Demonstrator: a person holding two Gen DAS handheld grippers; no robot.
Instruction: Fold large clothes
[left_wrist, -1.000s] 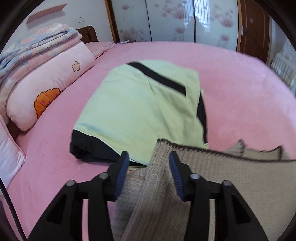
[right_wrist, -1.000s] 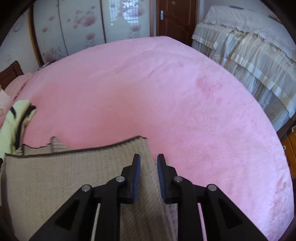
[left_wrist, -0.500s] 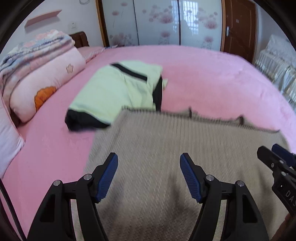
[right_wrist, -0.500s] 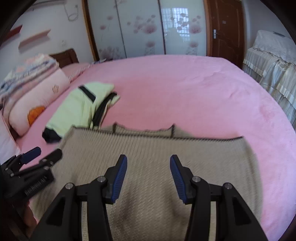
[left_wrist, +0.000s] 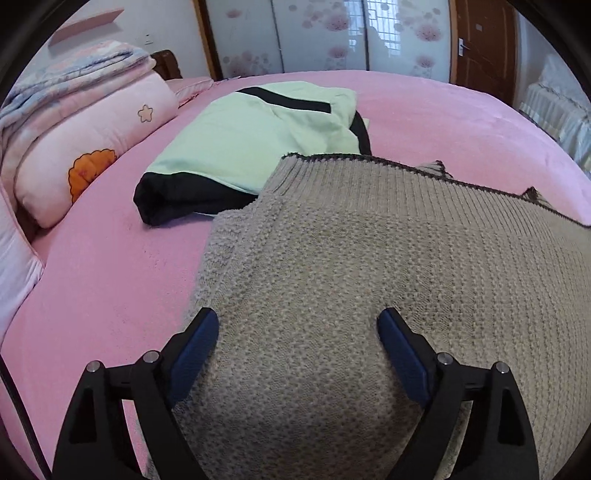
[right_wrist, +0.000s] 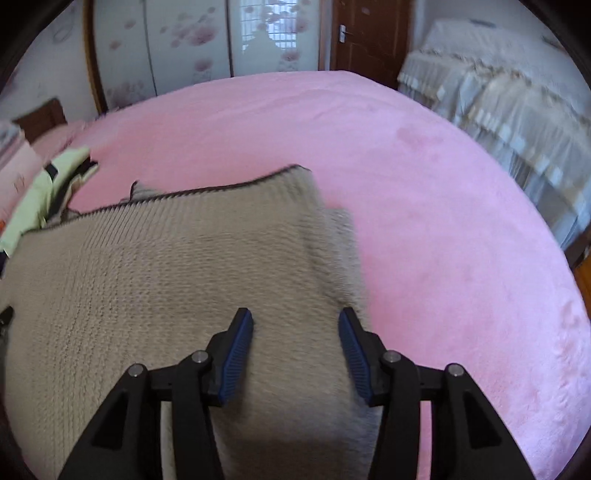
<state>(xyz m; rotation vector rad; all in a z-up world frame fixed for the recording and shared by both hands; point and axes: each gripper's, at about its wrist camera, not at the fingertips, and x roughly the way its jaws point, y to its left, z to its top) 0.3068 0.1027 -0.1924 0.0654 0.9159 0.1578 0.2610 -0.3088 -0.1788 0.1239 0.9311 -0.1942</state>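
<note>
A beige knitted sweater (left_wrist: 369, 240) with a dark-trimmed far edge lies spread on the pink bed (left_wrist: 103, 280). In the left wrist view my left gripper (left_wrist: 297, 314) hovers over the sweater's near left part. Its jaws are opening wide, with knit below and between them, and the pads do not press on it. In the right wrist view my right gripper (right_wrist: 294, 314) stands over the sweater (right_wrist: 166, 258) near its right edge. Its jaws stand apart and are closing slightly, gripping nothing.
A folded pale-green garment with black trim (left_wrist: 251, 133) lies just beyond the sweater's left corner. A pink pillow (left_wrist: 92, 147) and a folded quilt (left_wrist: 74, 77) line the left side. Bare pink bed (right_wrist: 424, 221) stretches right; cloth-covered furniture (right_wrist: 498, 110) stands past it.
Both grippers were shut on the sweater's edge a second ago. They have let go and opened, and the sweater now lies flat on the bed. Both hands have sunk lower.
</note>
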